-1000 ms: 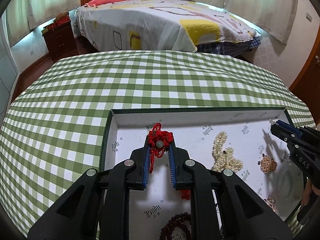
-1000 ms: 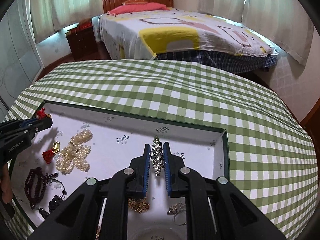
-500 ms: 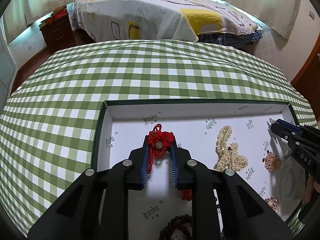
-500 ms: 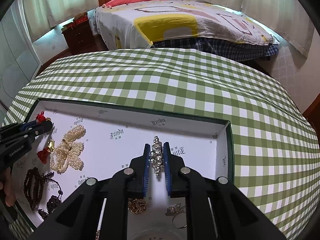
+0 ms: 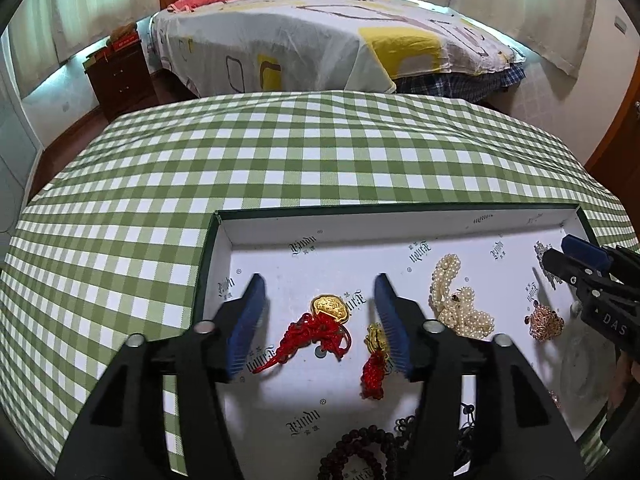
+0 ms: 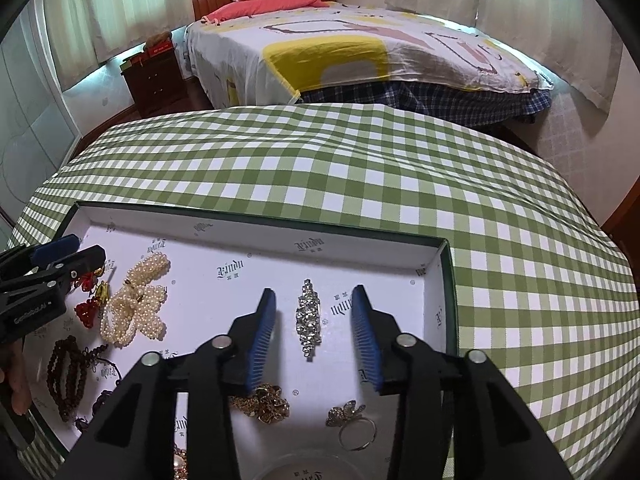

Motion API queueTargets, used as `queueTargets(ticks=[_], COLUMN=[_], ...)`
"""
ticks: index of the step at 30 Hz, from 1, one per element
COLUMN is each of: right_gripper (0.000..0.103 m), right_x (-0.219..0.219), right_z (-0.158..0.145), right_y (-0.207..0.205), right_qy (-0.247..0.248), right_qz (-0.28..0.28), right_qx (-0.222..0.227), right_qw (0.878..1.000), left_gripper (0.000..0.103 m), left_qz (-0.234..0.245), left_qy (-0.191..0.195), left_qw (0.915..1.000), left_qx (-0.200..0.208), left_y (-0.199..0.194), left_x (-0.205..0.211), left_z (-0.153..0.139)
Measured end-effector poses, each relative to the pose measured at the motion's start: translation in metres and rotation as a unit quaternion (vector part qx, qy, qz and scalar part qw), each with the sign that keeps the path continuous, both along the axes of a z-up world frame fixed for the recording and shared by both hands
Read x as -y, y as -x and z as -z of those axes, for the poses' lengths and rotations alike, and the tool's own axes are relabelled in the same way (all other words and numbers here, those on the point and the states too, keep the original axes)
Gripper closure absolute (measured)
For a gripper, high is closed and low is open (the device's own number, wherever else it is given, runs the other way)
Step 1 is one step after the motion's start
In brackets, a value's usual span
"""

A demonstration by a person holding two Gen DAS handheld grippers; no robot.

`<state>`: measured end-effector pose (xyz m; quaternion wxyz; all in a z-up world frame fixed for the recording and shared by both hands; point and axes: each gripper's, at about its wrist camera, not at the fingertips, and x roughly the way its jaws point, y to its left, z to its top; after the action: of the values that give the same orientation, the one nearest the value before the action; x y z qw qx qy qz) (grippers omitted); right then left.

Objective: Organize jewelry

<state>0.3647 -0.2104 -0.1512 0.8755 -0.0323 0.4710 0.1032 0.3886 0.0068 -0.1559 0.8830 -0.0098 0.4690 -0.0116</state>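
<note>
A white-lined box [image 5: 400, 224] [image 6: 280, 236] with a dark green rim sits on the checked tablecloth. My left gripper [image 5: 318, 284] is open over it, and a red knotted cord with a gold charm [image 5: 316, 330] lies on the box floor between its fingers. My right gripper [image 6: 314, 296] is open too, and a silver rhinestone piece [image 6: 309, 322] lies flat between its fingers. A pearl bow [image 5: 458, 304] [image 6: 136, 302] lies in the middle of the box. Each gripper shows at the edge of the other's view.
More jewelry lies in the box: a small red and gold charm [image 5: 375, 354], dark wooden beads [image 6: 68, 372], a gold brooch [image 5: 545, 320], a gold chain [image 6: 266, 400], a silver ring [image 6: 354, 426]. A bed [image 5: 320, 36] and a nightstand [image 5: 120, 76] stand beyond the table.
Both grippers have opened. The red cord has dropped from the left gripper onto the box floor, and the rhinestone piece has dropped from the right gripper and lies flat.
</note>
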Motion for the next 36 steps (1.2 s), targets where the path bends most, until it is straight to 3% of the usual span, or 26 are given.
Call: queueTargets(ticks=[3, 11, 22, 36], right_gripper=[0.048, 0.029, 0.024, 0.022], right_x=[0.002, 0.007, 0.012, 0.009], right_z=[-0.002, -0.009, -0.031, -0.060], right_y=[0.003, 0.014, 0.053, 0.145], right_qy=[0.002, -0.006, -0.019, -0.008], right_qz=[0.005, 0.017, 0.039, 0.046], right_qx=[0.008, 0.031, 0.085, 0.138], right_qw=[1.000, 0.999, 0.995, 0.989], left_gripper=[0.042, 0.026, 0.015, 0.009], left_qz=[-0.004, -0.009, -0.017, -0.028], left_qy=[0.005, 0.001, 0.003, 0.014], left_qw=[1.0000, 0.9995, 0.9969, 0.9912], left_qx=[0.006, 0.031, 0.076, 0.129], left_y=[0.003, 0.019, 0.065, 0.172], left_x=[-0.001, -0.001, 0.002, 0.007], left_z=[-0.004, -0.020, -0.044, -0.084])
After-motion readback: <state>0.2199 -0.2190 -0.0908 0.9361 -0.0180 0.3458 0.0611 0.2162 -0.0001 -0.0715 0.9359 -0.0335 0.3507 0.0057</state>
